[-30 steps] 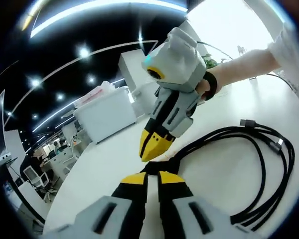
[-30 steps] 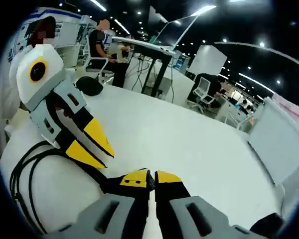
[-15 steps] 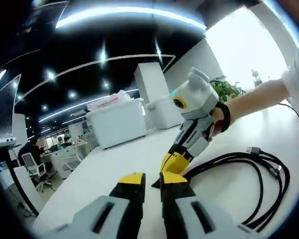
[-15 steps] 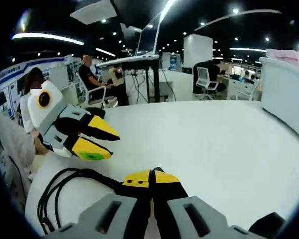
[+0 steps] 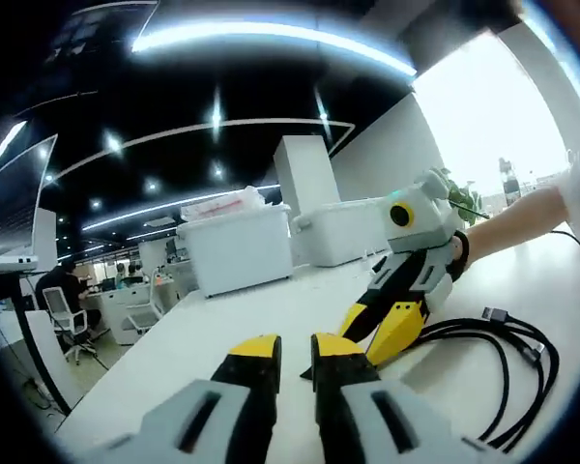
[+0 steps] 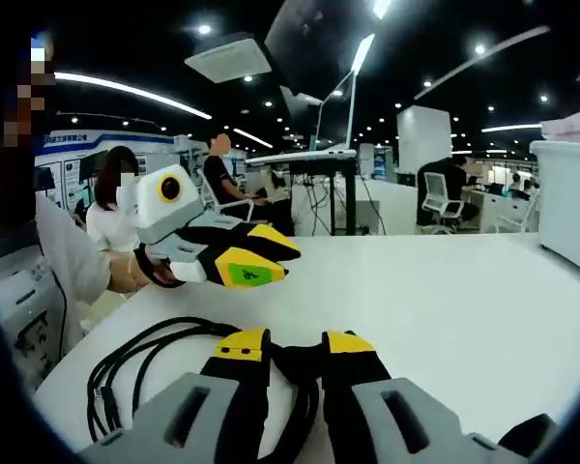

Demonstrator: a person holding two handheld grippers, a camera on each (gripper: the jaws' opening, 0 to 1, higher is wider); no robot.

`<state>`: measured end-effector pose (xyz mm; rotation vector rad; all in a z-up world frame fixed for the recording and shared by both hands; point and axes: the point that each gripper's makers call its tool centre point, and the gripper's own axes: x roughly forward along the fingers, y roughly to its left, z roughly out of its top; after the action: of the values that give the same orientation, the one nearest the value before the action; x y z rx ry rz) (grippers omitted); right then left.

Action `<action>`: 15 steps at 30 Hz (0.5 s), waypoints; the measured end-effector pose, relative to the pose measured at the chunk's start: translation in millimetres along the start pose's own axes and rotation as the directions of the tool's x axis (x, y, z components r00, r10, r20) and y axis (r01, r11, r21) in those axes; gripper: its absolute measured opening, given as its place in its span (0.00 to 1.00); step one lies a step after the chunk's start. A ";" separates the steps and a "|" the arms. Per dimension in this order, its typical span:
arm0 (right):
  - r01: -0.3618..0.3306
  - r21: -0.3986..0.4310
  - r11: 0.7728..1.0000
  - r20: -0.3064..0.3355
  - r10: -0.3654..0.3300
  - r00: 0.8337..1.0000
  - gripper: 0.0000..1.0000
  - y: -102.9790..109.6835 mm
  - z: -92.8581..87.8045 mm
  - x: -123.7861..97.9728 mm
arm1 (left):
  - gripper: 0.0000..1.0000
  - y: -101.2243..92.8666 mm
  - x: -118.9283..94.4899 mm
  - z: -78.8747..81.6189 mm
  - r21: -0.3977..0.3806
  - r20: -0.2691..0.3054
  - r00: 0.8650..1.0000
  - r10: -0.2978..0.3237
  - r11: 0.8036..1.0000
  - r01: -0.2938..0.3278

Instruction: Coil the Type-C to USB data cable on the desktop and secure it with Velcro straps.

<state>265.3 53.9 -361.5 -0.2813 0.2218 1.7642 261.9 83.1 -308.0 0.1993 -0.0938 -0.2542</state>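
A black data cable (image 5: 507, 362) lies in loose loops on the white table (image 5: 222, 319), its plugs at the loops' far side. My left gripper (image 5: 292, 350) hovers just above the table, open, with nothing clearly held. To its right is my right gripper (image 5: 360, 346), its yellow jaws apart over the near end of the cable. In the right gripper view, the cable (image 6: 140, 353) runs from its loops on the left into a bundle lying between the parted jaws of my right gripper (image 6: 292, 343). My left gripper (image 6: 290, 261) hangs beyond, jaws slightly apart.
White storage boxes (image 5: 237, 246) and a potted plant (image 5: 459, 198) stand at the table's far edge. Past the table (image 6: 445, 290) are a desk (image 6: 319, 164), office chairs and a seated person (image 6: 111, 208). A person's hand holds each gripper.
My right gripper's jaws have gone from shut to open around the cable bundle. Both views have tilted up toward level, and the two grippers have drawn further apart.
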 end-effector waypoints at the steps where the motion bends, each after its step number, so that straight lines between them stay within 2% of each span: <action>1: -0.007 -0.008 1.000 -0.014 0.007 1.000 0.21 0.6 -4.3 1.7 | 0.14 0.7 -1.3 1.6 -0.001 0.010 1.000 0.005 1.000 -0.005; 4: -0.017 -0.054 0.998 -0.055 0.014 0.998 0.21 2.4 -15.4 6.2 | 0.14 3.0 -2.8 3.0 -0.029 0.027 1.000 0.014 0.999 -0.013; 5: -0.009 -0.100 0.995 -0.037 0.005 0.999 0.21 1.1 -12.2 7.1 | 0.14 4.3 -2.2 2.2 -0.040 0.025 1.000 0.016 0.999 -0.015; 8: -0.019 -0.101 0.995 -0.049 0.014 0.999 0.21 -0.6 -13.1 7.1 | 0.14 6.9 -1.8 1.7 -0.053 0.023 0.999 0.023 0.998 -0.022; 10: 0.000 -0.235 0.972 -0.093 -0.023 0.995 0.18 -6.2 -19.7 6.2 | 0.14 7.6 -1.8 2.6 -0.071 0.029 0.999 0.023 0.997 -0.021; 11: -0.003 -0.192 0.981 -0.080 -0.013 0.997 0.17 -3.9 -16.3 8.1 | 0.14 8.0 -1.7 2.9 -0.074 0.031 0.999 0.024 0.997 -0.022; 15: 0.001 -0.217 0.976 -0.106 -0.025 0.994 0.09 -6.7 -16.2 9.1 | 0.14 11.3 -2.5 3.8 -0.076 0.035 0.999 0.039 0.996 -0.036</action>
<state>271.1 58.9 -379.7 -0.5364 0.1041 1.7635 261.7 93.8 -302.1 0.1179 -0.1236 -0.2239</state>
